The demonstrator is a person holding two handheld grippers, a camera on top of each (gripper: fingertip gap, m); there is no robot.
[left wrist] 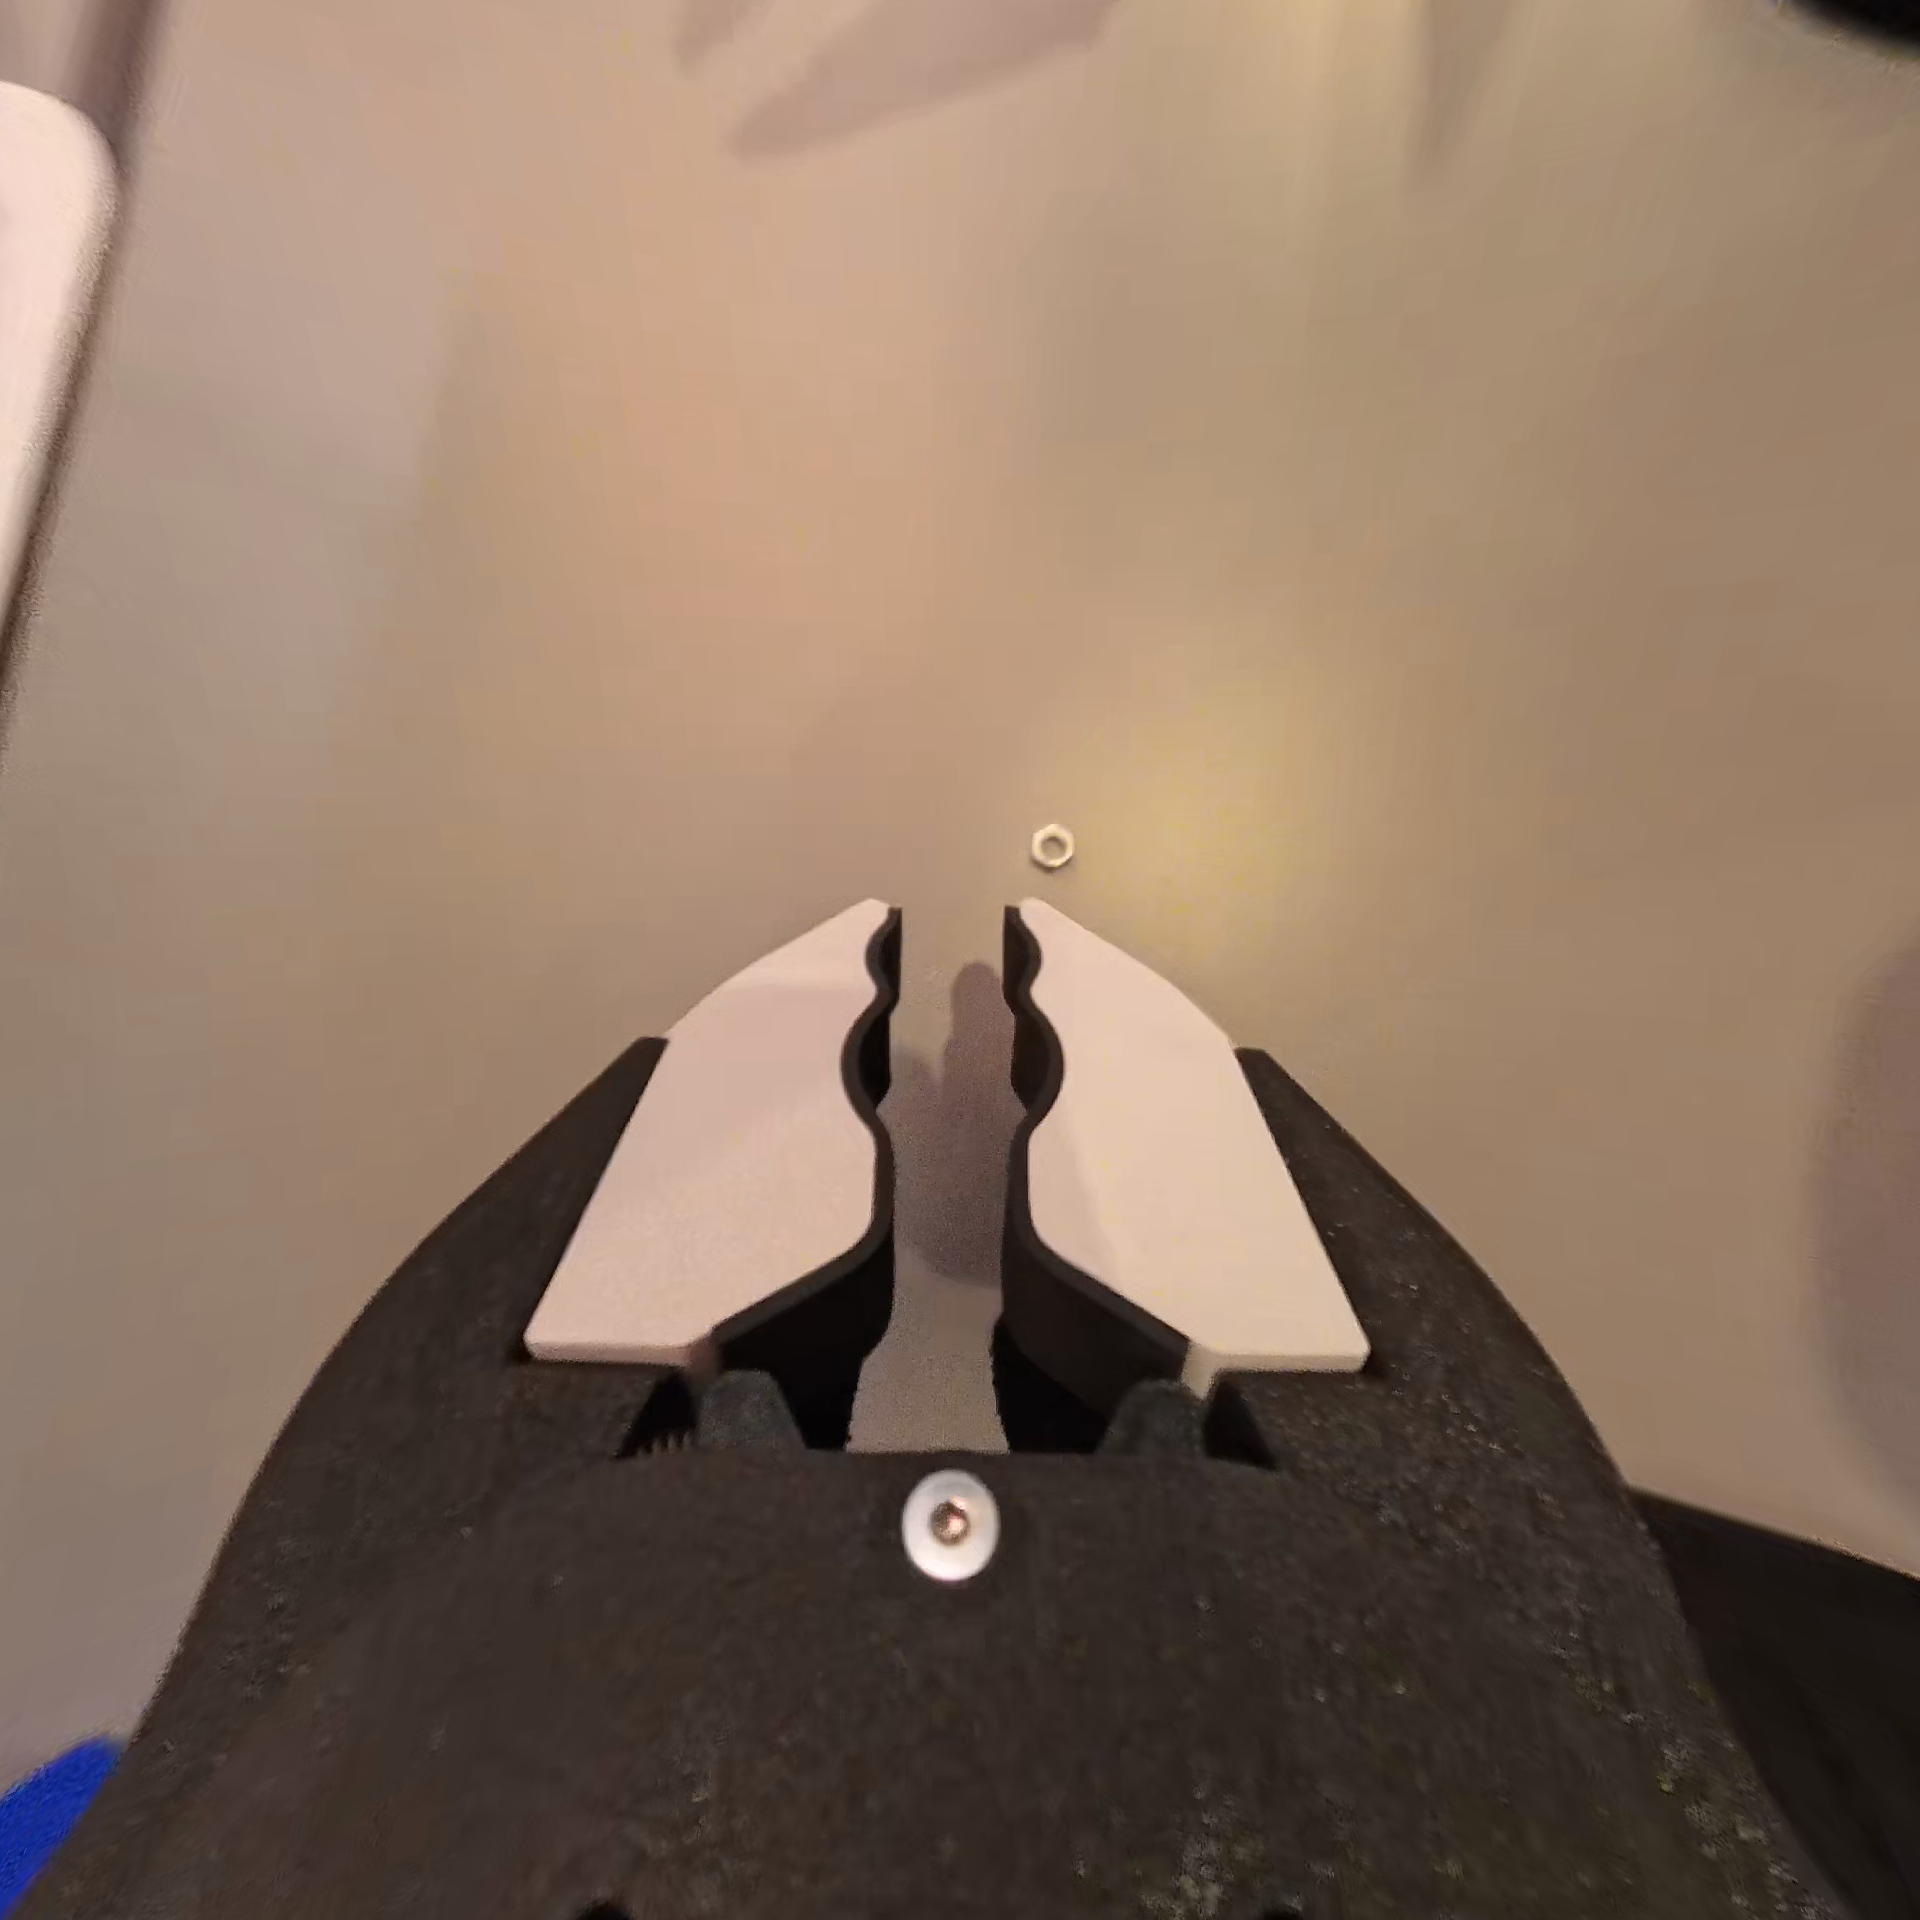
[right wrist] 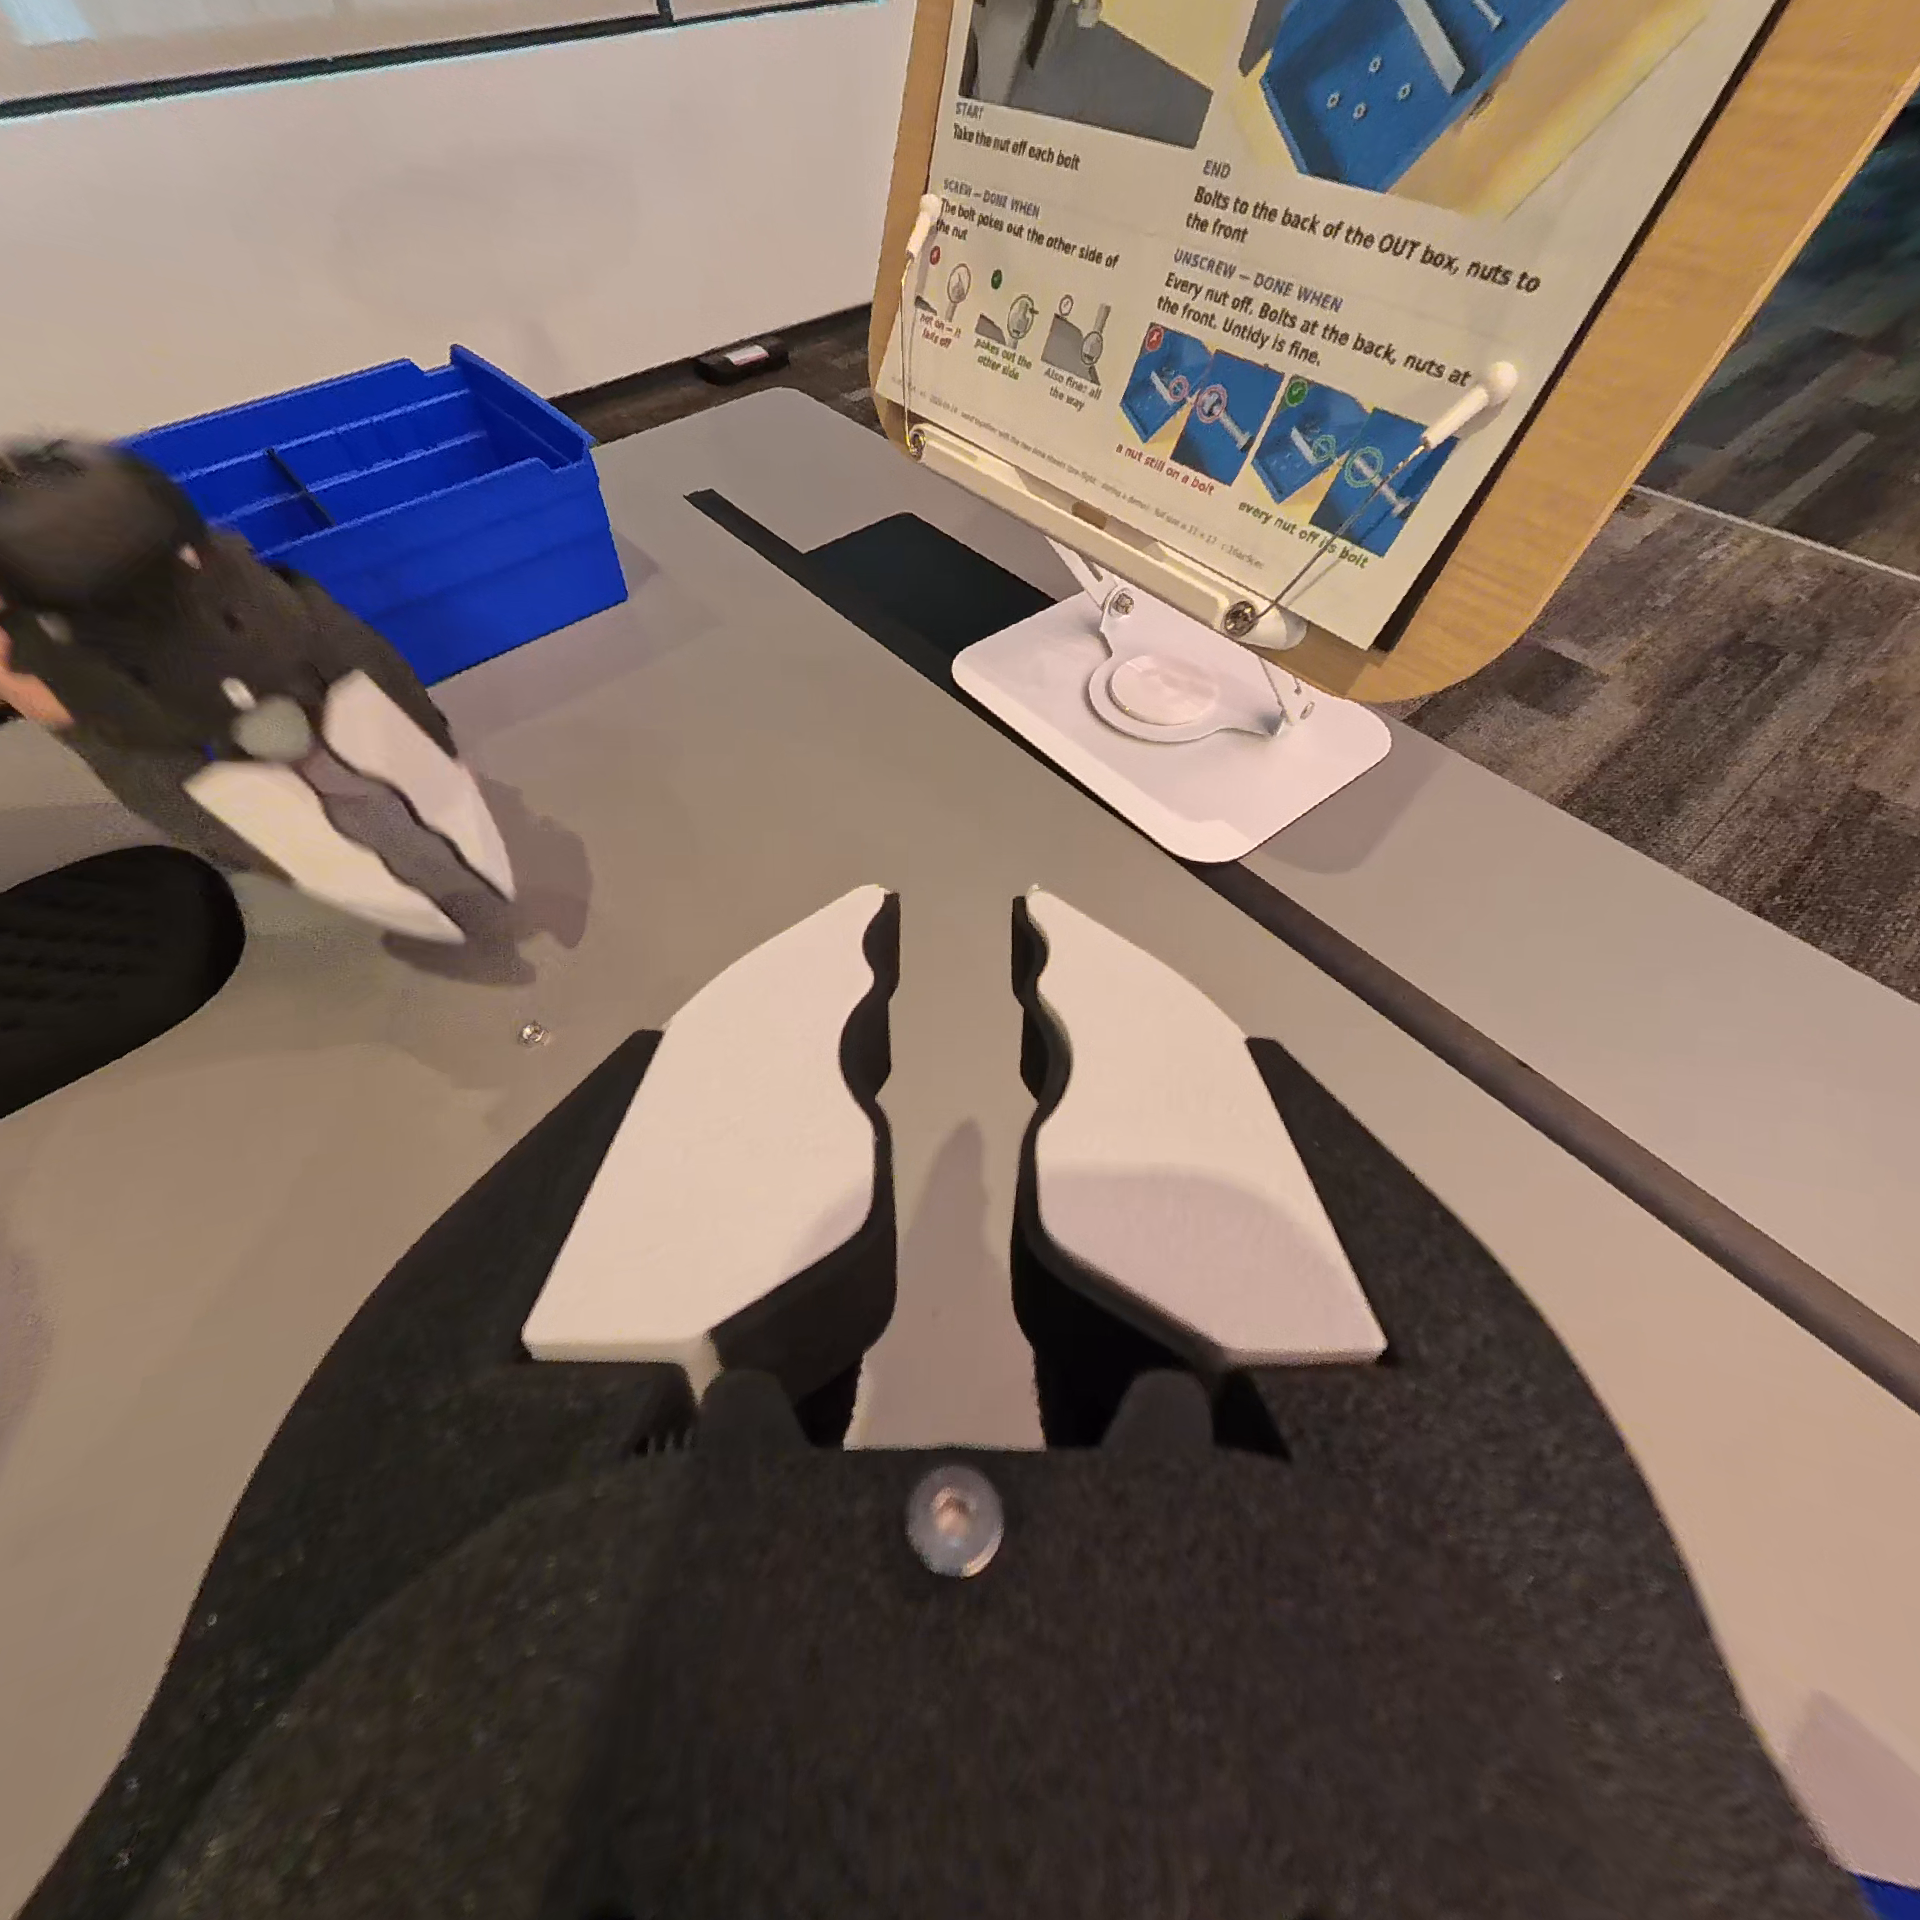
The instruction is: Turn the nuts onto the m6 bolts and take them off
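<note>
A small silver nut point(left wrist: 1051, 845) lies flat on the grey table, just beyond and slightly right of my left gripper point(left wrist: 952, 914). The left gripper is open and empty, tips close above the table. The same nut shows in the right wrist view point(right wrist: 534, 1034), with the left gripper point(right wrist: 488, 914) pointing down at the table just behind it. My right gripper point(right wrist: 954, 899) is open and empty, held over bare table to the right of the nut. No bolt is in view.
A blue divided bin point(right wrist: 395, 499) stands at the back left of the table point(right wrist: 779, 748). An instruction sheet on a white stand point(right wrist: 1174, 727) stands at the back right. A dark chair back point(right wrist: 94, 956) is at the left edge. Carpet floor lies beyond the table's right edge.
</note>
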